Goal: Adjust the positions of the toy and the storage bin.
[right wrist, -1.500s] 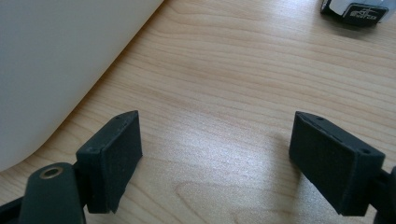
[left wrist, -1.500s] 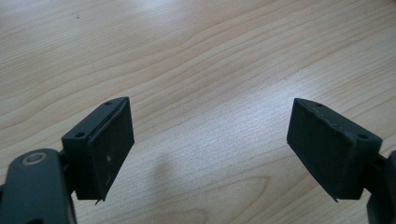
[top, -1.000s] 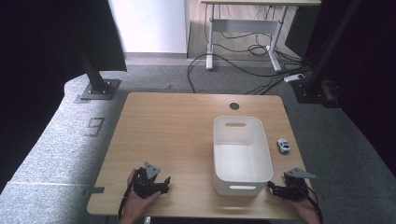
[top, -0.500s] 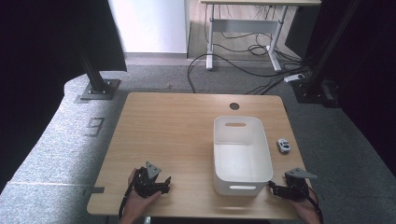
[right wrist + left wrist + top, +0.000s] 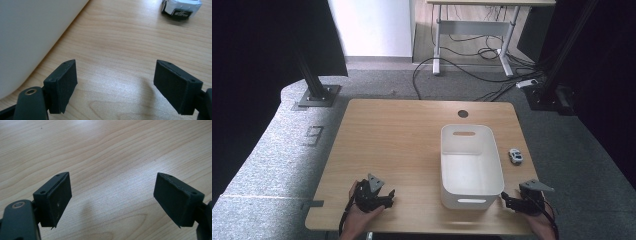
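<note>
A white bin [image 5: 471, 165] stands on the right half of the wooden table [image 5: 402, 145]; it looks empty. A small white toy car [image 5: 515, 156] lies on the table just right of the bin, and its rear end [image 5: 180, 7] appears at the top of the right gripper view. My left gripper [image 5: 387, 197] rests near the front left edge, open, with bare wood between its jaws [image 5: 112, 200]. My right gripper [image 5: 511, 201] sits at the front right corner beside the bin's near wall [image 5: 30, 37], open and holding nothing.
The table has a round cable hole [image 5: 462, 113] near its far edge. Beyond the table are a grey floor, black stand legs [image 5: 314, 95], cables and a second desk [image 5: 472, 30].
</note>
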`<state>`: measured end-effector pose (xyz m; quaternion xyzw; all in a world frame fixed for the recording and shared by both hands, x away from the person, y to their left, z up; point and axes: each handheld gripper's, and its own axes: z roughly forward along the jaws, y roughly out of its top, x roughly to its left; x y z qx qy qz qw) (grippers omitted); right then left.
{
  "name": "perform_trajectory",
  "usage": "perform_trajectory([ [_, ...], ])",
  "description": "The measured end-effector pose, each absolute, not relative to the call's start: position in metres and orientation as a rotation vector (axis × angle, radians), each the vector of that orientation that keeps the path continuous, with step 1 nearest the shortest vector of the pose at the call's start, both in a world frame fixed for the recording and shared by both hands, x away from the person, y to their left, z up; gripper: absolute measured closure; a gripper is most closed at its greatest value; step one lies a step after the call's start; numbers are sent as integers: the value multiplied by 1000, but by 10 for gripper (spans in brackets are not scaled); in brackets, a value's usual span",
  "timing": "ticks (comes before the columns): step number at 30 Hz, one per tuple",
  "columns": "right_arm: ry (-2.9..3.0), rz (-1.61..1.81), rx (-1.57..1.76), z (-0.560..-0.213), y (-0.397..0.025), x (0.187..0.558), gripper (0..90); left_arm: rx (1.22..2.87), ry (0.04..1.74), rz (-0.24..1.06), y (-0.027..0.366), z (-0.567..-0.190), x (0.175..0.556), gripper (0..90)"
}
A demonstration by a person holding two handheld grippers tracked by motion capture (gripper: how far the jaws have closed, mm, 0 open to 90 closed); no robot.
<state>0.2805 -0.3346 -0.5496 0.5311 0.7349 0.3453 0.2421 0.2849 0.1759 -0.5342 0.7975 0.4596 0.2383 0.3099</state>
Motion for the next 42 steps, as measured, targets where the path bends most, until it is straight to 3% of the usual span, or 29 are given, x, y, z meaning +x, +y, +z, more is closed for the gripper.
perform_trajectory([
  [15,1856,1145,1429,-490,-337,267,187,2089,1247,619,180,-535,285,149],
  [42,1805,1230,1364,-444,-330,267,183,2097,1259,617,180,-537,284,149],
])
